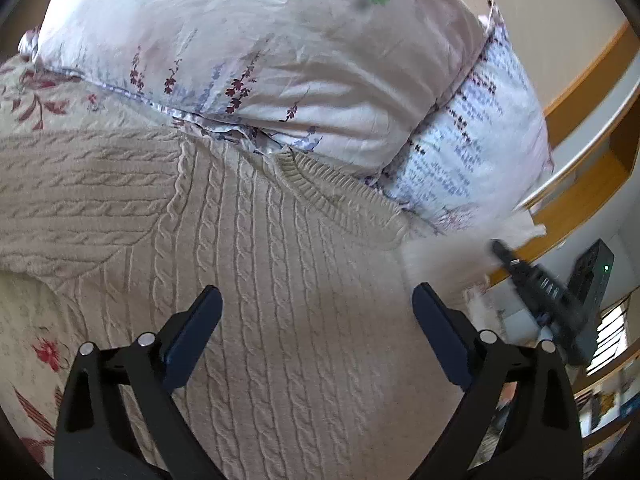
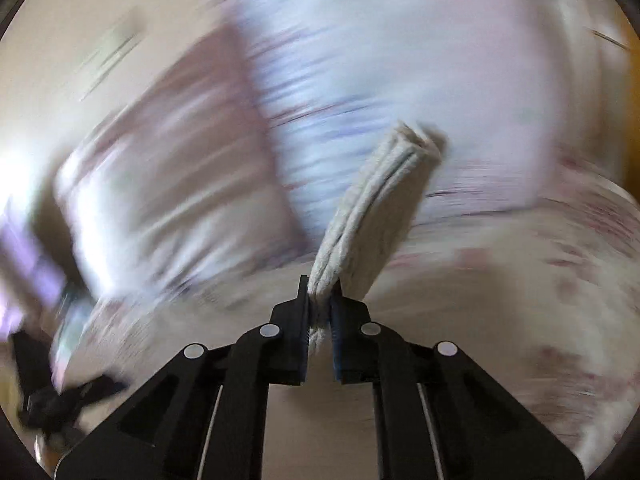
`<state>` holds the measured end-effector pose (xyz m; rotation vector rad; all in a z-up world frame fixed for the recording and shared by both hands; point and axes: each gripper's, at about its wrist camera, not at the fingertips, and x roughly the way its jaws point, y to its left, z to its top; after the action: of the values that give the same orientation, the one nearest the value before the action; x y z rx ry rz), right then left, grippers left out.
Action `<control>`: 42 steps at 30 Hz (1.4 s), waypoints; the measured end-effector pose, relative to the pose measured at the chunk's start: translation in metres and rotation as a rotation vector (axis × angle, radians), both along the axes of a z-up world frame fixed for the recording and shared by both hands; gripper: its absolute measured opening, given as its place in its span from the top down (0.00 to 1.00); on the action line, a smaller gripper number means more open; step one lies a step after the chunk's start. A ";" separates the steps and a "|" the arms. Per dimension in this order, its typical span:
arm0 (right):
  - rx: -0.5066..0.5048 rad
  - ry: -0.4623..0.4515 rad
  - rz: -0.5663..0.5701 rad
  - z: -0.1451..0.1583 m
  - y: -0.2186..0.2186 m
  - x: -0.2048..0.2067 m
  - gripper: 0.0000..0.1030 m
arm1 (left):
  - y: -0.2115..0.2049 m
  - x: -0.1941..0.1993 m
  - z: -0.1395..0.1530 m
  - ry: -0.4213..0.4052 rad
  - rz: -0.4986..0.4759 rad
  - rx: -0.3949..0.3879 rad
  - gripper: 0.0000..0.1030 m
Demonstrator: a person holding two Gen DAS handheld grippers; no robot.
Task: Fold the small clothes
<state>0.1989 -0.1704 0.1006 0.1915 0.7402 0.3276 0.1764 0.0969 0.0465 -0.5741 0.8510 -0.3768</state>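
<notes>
A beige cable-knit sweater [image 1: 248, 280] lies spread on the bed, its ribbed neckline [image 1: 340, 196] up against the pillows. My left gripper [image 1: 316, 292] hovers just over the sweater's middle, open wide, with nothing between its fingers. In the right wrist view my right gripper [image 2: 321, 284] is shut on a small folded cream cloth [image 2: 384, 200], which sticks up and away from the jaws in several layers. That view is heavily blurred. The right gripper [image 1: 532, 280] also shows at the right of the left wrist view, blurred, off the sweater's right edge.
Two pillows sit behind the sweater: a pale floral one [image 1: 260, 48] and a blue-patterned one [image 1: 472, 136]. A floral bedspread [image 1: 36, 340] shows at the left. Wooden shelving [image 1: 592, 80] runs along the right, beyond the bed.
</notes>
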 end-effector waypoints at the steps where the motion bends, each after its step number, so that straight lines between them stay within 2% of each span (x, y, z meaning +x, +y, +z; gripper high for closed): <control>1: -0.025 0.060 0.110 -0.014 0.029 0.003 0.86 | 0.001 0.000 -0.001 0.003 0.002 -0.016 0.09; 3: -0.072 0.155 0.227 -0.038 0.065 0.004 0.71 | 0.001 0.002 -0.003 0.019 0.000 -0.028 0.10; 4: -0.089 0.186 0.255 -0.049 0.074 0.001 0.69 | 0.000 0.003 -0.005 0.029 -0.002 -0.032 0.11; 7: 0.003 0.239 0.216 -0.062 0.054 -0.006 0.62 | -0.001 0.006 -0.011 0.066 -0.009 -0.053 0.16; 10: 0.159 0.298 0.088 -0.068 0.002 -0.010 0.60 | -0.001 0.012 -0.018 0.102 -0.008 -0.086 0.24; 14: 0.386 0.346 -0.178 -0.081 -0.087 -0.030 0.60 | 0.001 0.020 -0.027 0.149 0.013 -0.131 0.33; 19: 0.556 0.329 -0.500 -0.100 -0.172 -0.053 0.60 | 0.003 0.033 -0.038 0.202 0.057 -0.161 0.51; 20: 0.594 0.326 -0.541 -0.104 -0.183 -0.054 0.60 | 0.004 0.035 -0.040 0.212 0.067 -0.161 0.53; 22: 0.627 0.305 -0.574 -0.107 -0.189 -0.056 0.60 | 0.005 0.039 -0.044 0.221 0.080 -0.165 0.66; 23: 0.614 0.296 -0.589 -0.107 -0.190 -0.053 0.62 | 0.006 0.042 -0.046 0.230 0.087 -0.166 0.70; 25: 0.582 0.282 -0.604 -0.106 -0.187 -0.048 0.68 | 0.006 0.048 -0.050 0.243 0.101 -0.172 0.85; 27: 0.554 0.266 -0.612 -0.099 -0.186 -0.045 0.89 | 0.004 0.056 -0.050 0.229 0.098 -0.152 0.92; 29: 0.544 0.207 -0.602 -0.088 -0.179 -0.050 0.90 | 0.004 0.058 -0.043 0.196 0.089 -0.128 0.93; 31: 0.488 0.167 -0.598 -0.078 -0.174 -0.056 0.91 | 0.005 0.056 -0.035 0.160 0.081 -0.096 0.93; 35: 0.428 0.207 -0.602 -0.084 -0.169 -0.056 0.91 | 0.009 0.051 -0.037 0.157 0.092 -0.001 0.93; 38: 0.376 0.240 -0.619 -0.093 -0.163 -0.052 0.91 | 0.011 0.051 -0.048 0.190 0.101 0.001 0.93; 41: 0.295 0.237 -0.624 -0.086 -0.155 -0.052 0.90 | 0.011 0.049 -0.045 0.191 0.095 0.016 0.90; 42: 0.281 0.239 -0.627 -0.085 -0.155 -0.054 0.83 | 0.012 0.046 -0.044 0.190 0.094 0.013 0.88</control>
<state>0.1450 -0.3250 0.0157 0.7194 0.8274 -0.1962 0.2222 0.1088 0.0028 -0.6426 1.0037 -0.2338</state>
